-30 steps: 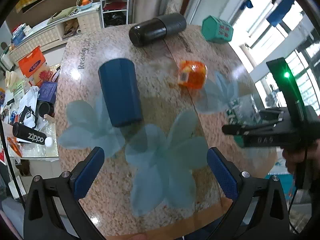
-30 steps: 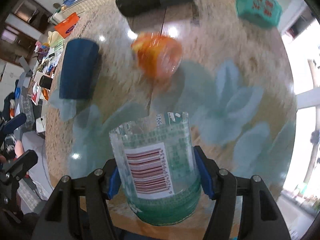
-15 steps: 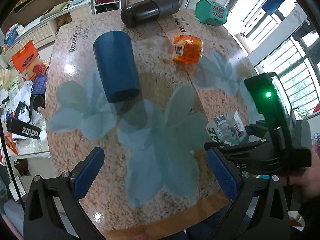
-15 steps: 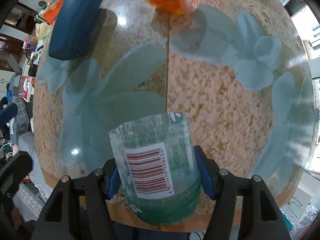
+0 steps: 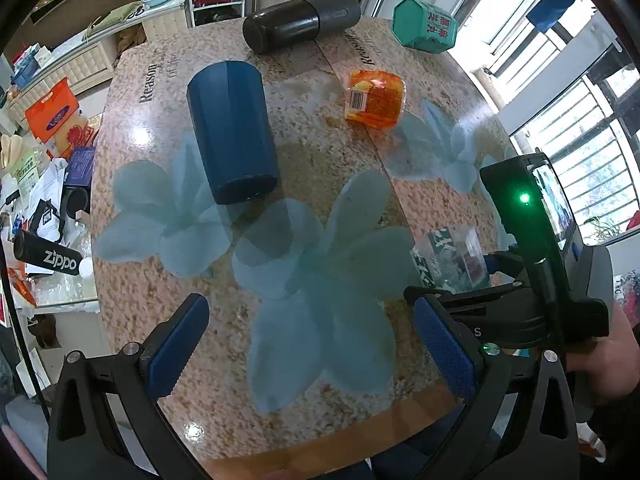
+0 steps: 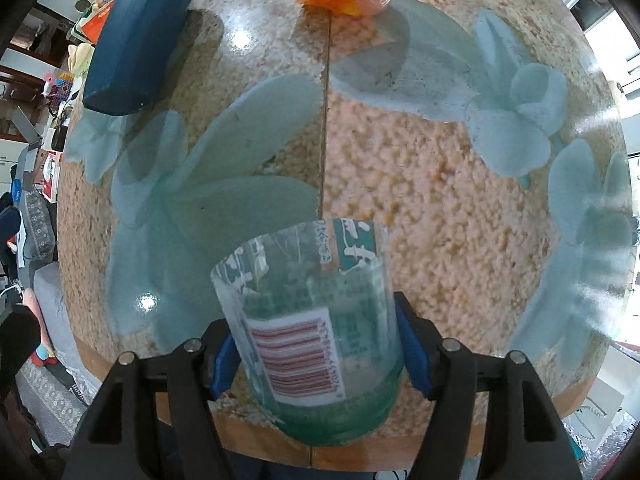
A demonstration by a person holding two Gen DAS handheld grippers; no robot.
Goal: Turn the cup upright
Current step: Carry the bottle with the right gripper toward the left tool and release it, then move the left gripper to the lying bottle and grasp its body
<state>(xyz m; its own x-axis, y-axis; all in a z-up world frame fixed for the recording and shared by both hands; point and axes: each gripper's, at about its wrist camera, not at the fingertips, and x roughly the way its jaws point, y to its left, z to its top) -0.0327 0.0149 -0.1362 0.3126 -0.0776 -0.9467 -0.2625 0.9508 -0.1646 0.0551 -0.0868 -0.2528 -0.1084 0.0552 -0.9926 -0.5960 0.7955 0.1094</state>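
Two blue pads of the right gripper (image 6: 316, 354) were pressed against opposite sides of the clear plastic cup (image 6: 310, 320), clamping it near its green-tinted end. The cup sat at the near edge of the tabletop (image 6: 420, 208), its barcode label facing the right wrist camera and its cut rim pointing away from that camera, toward the far side. From the left wrist view the same cup (image 5: 452, 258) appeared at the near right of the tabletop (image 5: 320, 152), with the right gripper (image 5: 486, 270) and its black body closed around it; whether the cup touched the surface could not be told.

The left gripper (image 5: 312, 338) hung over the near edge with its fingers (image 5: 176, 340) spread wide, holding and touching nothing.

Farther off, a dark blue tumbler (image 5: 232, 132) lay on its side at the left, an orange plastic cup (image 5: 374, 98) lay on its side right of it, a black cylinder (image 5: 300, 20) lay at the far edge, and a green hexagonal box (image 5: 426, 24) stood at the far right.
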